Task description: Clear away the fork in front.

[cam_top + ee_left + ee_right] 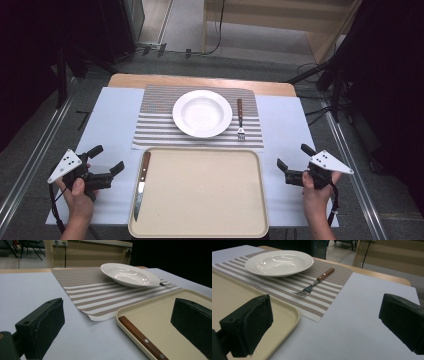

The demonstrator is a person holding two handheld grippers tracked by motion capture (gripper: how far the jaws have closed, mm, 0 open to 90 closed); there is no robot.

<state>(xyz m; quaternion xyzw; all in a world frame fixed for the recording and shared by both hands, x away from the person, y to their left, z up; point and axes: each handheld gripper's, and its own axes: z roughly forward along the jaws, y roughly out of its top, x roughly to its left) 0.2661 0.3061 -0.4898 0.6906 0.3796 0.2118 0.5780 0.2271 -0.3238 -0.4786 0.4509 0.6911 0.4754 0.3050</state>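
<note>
Left gripper jaws spread wide, empty, resting over the table just left of the tray. Knife lies along the tray's left edge, wooden handle right ahead of the left jaws. Likely step: pick up the knife. Best to close across the handle, square to it, low enough to clear the rim. Right gripper also wide open, empty, right of the tray. Beyond, on the striped mat: plate, fork. Count: one of each.
</note>
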